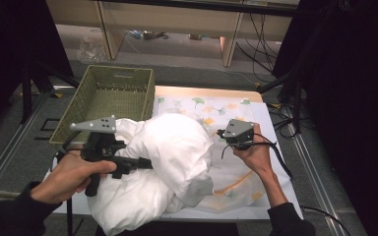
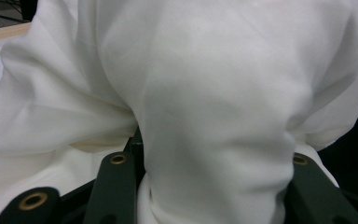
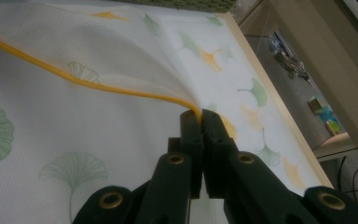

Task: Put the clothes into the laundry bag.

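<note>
The left tool (image 1: 128, 164) is clamped on a thick fold of a white garment (image 1: 172, 157); in the left gripper view the cloth (image 2: 205, 121) bulges up between the two black jaws, which press in on it from either side. Ahead of this tool and draped over it, the garment forms a large rumpled heap that reaches to the near edge of the table (image 1: 211, 92). Behind and to the outer side of the left tool stands a green woven basket (image 1: 86, 103), its near rim close to the tool's grey plate. The right tool (image 3: 200, 119) has its jaws together on the yellow-trimmed edge of a mesh laundry bag (image 3: 112, 60) printed with ginkgo leaves, lifting that edge a little off the layer below. In the high view the right tool (image 1: 222, 133) sits just beside the garment heap, with the bag (image 1: 226, 110) spreading out under and beyond it; whether the garment's far side already lies inside the bag's opening is hard to tell from here. The person's right hand (image 1: 256, 152) grips the tool from the outer side.
</note>
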A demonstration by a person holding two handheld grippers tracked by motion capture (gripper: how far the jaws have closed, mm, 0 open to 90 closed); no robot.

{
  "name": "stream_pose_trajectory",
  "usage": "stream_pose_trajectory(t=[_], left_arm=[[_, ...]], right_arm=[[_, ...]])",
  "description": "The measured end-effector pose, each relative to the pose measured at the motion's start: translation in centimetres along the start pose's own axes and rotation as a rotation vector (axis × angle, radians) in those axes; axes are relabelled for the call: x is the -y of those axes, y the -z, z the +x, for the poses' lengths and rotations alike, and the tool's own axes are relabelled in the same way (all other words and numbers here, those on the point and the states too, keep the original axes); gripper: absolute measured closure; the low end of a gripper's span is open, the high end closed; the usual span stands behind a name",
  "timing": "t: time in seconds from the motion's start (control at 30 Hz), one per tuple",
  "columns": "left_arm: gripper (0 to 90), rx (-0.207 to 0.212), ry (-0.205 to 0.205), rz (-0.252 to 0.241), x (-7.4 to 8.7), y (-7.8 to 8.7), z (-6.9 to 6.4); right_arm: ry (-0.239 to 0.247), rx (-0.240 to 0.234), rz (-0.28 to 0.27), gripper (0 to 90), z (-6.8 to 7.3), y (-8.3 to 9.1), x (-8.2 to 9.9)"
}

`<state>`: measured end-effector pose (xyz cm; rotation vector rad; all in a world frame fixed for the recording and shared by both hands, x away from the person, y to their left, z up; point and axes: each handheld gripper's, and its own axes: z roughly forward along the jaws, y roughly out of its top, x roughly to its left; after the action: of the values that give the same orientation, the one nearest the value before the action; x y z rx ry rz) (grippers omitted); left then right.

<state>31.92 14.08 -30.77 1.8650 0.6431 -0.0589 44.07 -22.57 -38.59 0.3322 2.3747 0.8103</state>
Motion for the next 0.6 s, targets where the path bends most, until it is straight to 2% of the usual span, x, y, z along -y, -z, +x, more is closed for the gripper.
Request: stream_pose_trajectory(t=[0.03,0.17,0.3,0.33,0.43,0.57,0.6], left_arm=[[56.8,0.014,-0.013,0.017,0.6,-0.6,0.0],[56.8,0.020,-0.018,0.046,2.2,-2.4,0.0],[56.7,0.027,-0.039,0.093,3.1,-4.2,0.2],[56.7,0.032,-0.050,0.096,3.3,-4.6,0.3],[56.7,0.018,-0.070,0.108,4.0,-6.0,0.5],[56.7,-0.007,-0.097,0.153,4.8,-8.1,0.9],[56.7,-0.018,-0.105,0.168,4.9,-8.7,0.9]], right_arm=[[-0.010,0.016,0.001,89.7,0.0,0.0,-0.1],[-0.013,0.028,-0.005,89.7,-0.3,0.5,-0.6],[-0.013,0.039,-0.011,89.7,-0.6,0.9,-1.0],[-0.016,0.055,-0.017,89.7,-0.6,1.0,-1.1],[-0.020,0.051,-0.030,89.7,-0.6,1.4,-1.3],[0.014,0.061,-0.043,89.6,-0.2,1.9,-2.3],[0.003,0.063,-0.042,89.7,-0.1,2.1,-2.4]])
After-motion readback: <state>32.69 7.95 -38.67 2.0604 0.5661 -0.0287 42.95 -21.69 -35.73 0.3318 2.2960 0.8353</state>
